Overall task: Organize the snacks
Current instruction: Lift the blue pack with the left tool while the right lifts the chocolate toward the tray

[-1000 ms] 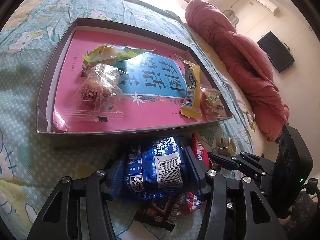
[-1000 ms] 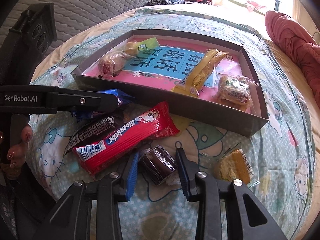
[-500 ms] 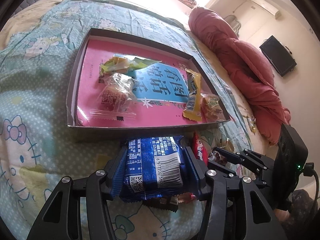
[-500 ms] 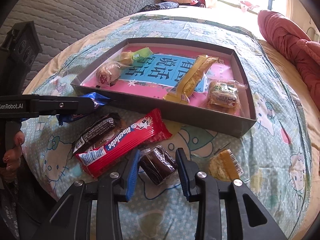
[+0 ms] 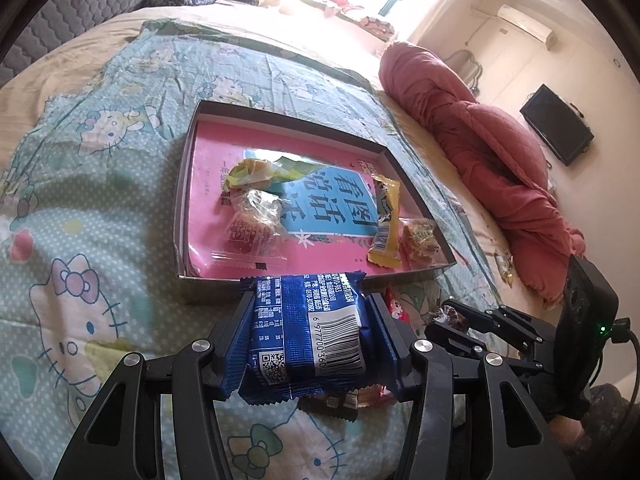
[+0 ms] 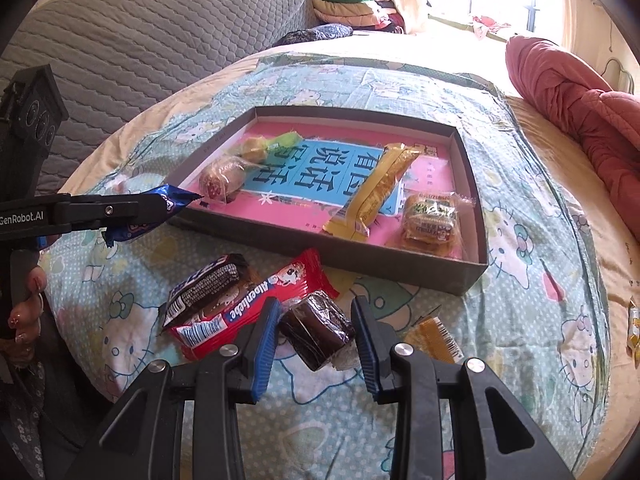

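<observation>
My left gripper (image 5: pixel 310 332) is shut on a blue snack packet (image 5: pixel 308 332) and holds it above the bed, just short of the near wall of the grey box (image 5: pixel 180 216). It also shows in the right wrist view (image 6: pixel 160 210). My right gripper (image 6: pixel 316 332) is shut on a dark chocolate cake in clear wrap (image 6: pixel 316 330), lifted a little off the sheet. The box (image 6: pixel 400 266) has a pink and blue base and holds several wrapped snacks. A red Alpenliebe packet (image 6: pixel 256 304) and a dark packet (image 6: pixel 206 286) lie on the sheet before it.
A small yellow packet (image 6: pixel 434 338) lies right of my right gripper. A rolled red quilt (image 5: pixel 492 152) lies along the bed's right side. A grey quilted headboard (image 6: pixel 140 48) stands at the back left. Folded clothes (image 6: pixel 348 4) are piled by the window.
Both grippers have risen with their snacks. The left one has lifted the blue packet clear of the pile. The box looks smaller and farther away.
</observation>
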A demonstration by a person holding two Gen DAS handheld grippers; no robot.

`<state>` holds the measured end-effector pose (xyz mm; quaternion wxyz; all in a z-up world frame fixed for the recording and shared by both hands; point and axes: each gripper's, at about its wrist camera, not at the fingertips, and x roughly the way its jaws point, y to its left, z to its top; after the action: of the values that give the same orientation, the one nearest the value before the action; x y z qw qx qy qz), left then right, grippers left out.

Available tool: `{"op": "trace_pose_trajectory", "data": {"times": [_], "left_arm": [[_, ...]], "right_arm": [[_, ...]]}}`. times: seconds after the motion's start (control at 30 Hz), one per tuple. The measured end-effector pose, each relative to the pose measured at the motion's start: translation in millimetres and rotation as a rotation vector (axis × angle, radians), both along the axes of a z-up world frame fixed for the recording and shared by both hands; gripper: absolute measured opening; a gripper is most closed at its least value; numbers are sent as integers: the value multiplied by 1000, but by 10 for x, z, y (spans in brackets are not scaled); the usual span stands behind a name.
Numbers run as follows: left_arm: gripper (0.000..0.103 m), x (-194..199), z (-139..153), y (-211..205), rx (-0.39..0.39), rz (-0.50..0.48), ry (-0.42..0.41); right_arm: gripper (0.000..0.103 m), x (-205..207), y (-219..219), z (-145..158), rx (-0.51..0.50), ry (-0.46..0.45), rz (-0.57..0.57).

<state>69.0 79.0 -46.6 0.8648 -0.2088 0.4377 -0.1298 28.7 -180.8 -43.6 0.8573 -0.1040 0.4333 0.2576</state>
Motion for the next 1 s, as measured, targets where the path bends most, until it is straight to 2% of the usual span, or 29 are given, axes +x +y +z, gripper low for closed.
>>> {"op": "trace_pose_trajectory", "data": {"times": [0.23, 0.4, 1.0], "left_arm": [[56, -36, 115, 37, -3, 34, -34], [56, -64, 188, 13, 36, 52, -56], [56, -33, 454, -242, 101, 37, -117]], "right_arm": [[37, 13, -29, 160, 33, -31, -13], [37, 29, -36, 253, 59, -53, -19], [37, 94, -168, 561, 134, -118, -59]]}}
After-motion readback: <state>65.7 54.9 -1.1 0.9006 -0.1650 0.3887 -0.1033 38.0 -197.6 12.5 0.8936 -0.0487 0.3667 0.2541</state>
